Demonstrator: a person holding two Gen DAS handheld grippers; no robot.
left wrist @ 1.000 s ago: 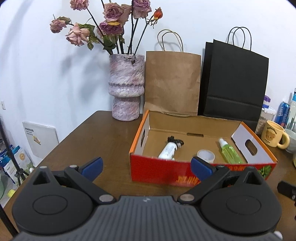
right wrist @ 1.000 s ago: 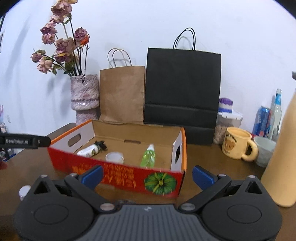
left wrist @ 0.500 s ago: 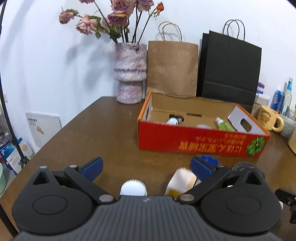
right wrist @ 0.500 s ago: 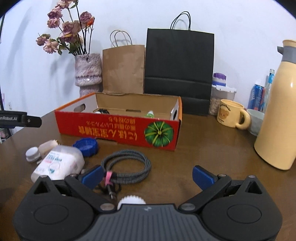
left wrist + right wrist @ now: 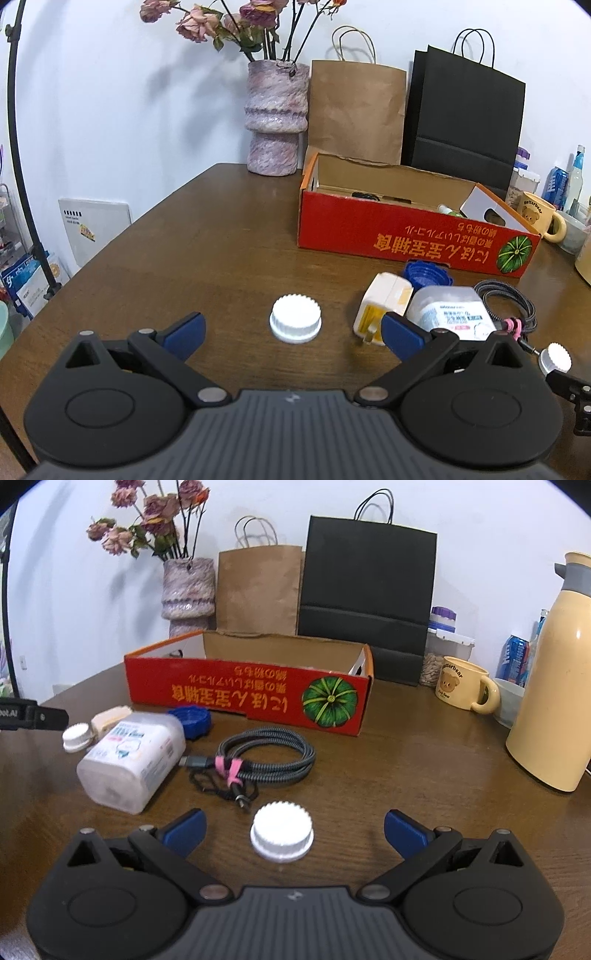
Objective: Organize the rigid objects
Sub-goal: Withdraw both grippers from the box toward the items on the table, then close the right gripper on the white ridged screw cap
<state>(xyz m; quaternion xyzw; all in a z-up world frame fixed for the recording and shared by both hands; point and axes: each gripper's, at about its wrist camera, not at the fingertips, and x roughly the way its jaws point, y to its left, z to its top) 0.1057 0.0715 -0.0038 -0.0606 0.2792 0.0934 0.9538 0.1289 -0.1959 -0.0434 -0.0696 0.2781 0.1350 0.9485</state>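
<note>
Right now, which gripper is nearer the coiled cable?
Right. The right gripper has the coiled cable just ahead, slightly left, apart from it. The left gripper is farther: the cable lies off to its right, beyond the white bottle.

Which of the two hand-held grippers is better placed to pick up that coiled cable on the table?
The right gripper. The cable lies just ahead of its open fingers, slightly left. For the left gripper, the cable sits far to the side, beyond the plastic bottle.
</note>
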